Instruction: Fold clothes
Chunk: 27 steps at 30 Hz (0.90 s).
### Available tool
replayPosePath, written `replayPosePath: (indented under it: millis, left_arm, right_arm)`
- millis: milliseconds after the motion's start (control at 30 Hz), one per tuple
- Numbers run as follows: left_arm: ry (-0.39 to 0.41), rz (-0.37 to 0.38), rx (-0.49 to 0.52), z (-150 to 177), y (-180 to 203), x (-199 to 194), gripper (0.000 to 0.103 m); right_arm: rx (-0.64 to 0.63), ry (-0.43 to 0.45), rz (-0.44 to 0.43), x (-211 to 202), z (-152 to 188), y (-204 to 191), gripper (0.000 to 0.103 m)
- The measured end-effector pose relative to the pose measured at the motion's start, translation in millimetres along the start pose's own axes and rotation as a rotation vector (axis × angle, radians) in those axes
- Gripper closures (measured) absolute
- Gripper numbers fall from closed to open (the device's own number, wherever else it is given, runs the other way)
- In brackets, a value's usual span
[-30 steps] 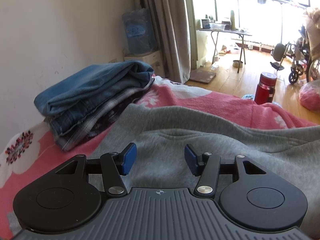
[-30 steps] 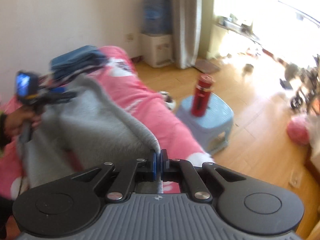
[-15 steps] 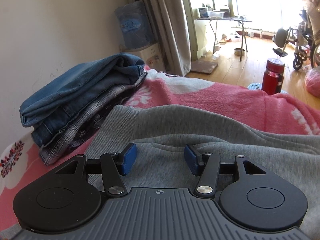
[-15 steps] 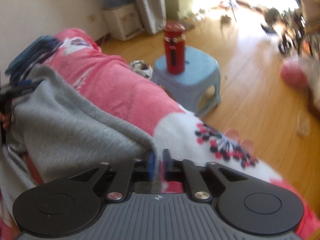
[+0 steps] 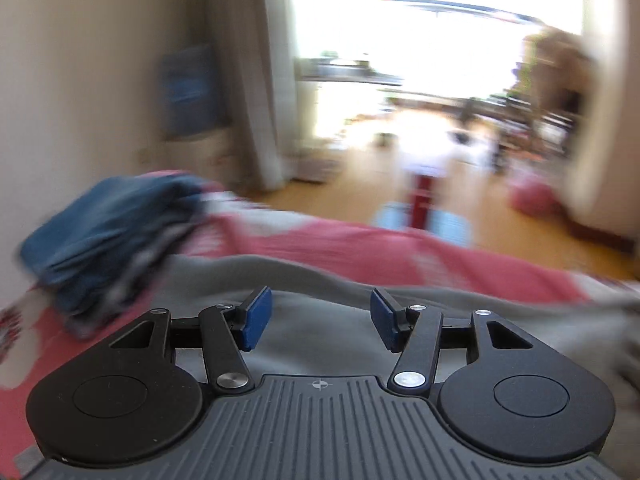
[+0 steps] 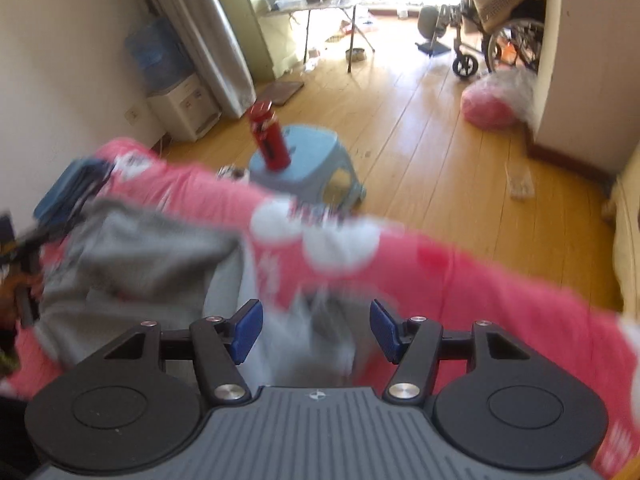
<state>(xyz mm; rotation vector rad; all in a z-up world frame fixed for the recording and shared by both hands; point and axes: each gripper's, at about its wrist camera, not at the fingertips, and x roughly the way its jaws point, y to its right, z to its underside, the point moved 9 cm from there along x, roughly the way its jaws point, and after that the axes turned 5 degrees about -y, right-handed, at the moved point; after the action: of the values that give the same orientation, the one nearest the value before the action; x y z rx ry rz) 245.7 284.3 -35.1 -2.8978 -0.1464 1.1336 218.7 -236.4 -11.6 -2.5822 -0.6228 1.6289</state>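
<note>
the left-wrist view is smeared with blur. at far left a stack of folded clothes (image 5: 108, 236), blue denim on top, sits on the pink blanket (image 5: 360, 252) near the wall. the grey sweatshirt (image 5: 320, 336) lies spread across the blanket, just beyond the left gripper (image 5: 318, 320), whose blue pads (image 5: 256, 318) stand wide apart with nothing between them; whether they touch the cloth cannot be told. farther right, past the blanket's edge, a red bottle (image 5: 422, 200) stands on a blue stool (image 5: 456, 222) on the wooden floor, both hazy.

in the right-wrist view, at the far left edge, the other gripper shows as a dark blurred shape beside the stack of folded clothes (image 6: 68, 194). the sweatshirt (image 6: 152, 256) lies bunched on the left part of the blanket (image 6: 500, 280), with a paler fold running down toward the camera. the right gripper (image 6: 316, 330) is spread wide and holds nothing; the grey cloth lies below and beyond its pads (image 6: 248, 330). behind the blanket the bottle (image 6: 270, 140) stands on the stool (image 6: 320, 160). a water dispenser (image 6: 172, 92) stands by the curtain at upper left, a wheelchair (image 6: 500, 36) at upper right, and a pink bag (image 6: 490, 108) lies on the floor.
</note>
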Motion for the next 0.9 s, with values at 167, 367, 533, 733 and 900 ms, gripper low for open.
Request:
replayPosePath:
  millis: [167, 367, 533, 733, 900]
  left_arm:
    - [-0.042, 0.291, 0.27, 27.4, 111.5, -46.0, 0.045]
    - [-0.115, 0.656, 0.515, 85.1, 222.7, -88.2, 0.044]
    - [-0.184, 0.864, 0.653, 115.9, 285.4, -100.8, 0.02]
    - [-0.106, 0.833, 0.805, 128.0, 328.8, -87.8, 0.007]
    - [-0.029, 0.645, 0.865, 129.9, 346.3, -67.8, 0.007]
  right_arm:
    - [-0.106, 0.03, 0.069, 22.0, 84.6, -38.5, 0.04]
    - [-0.165, 0.082, 0.2, 62.1, 99.9, -46.8, 0.088]
    - [-0.209, 0.22, 0.173, 38.3, 46.6, -42.8, 0.092]
    - [-0.136, 0.33, 0.13, 37.4, -43.0, -19.7, 0.092]
    - [-0.02, 0.313, 0.082, 59.1, -68.8, 11.9, 0.092]
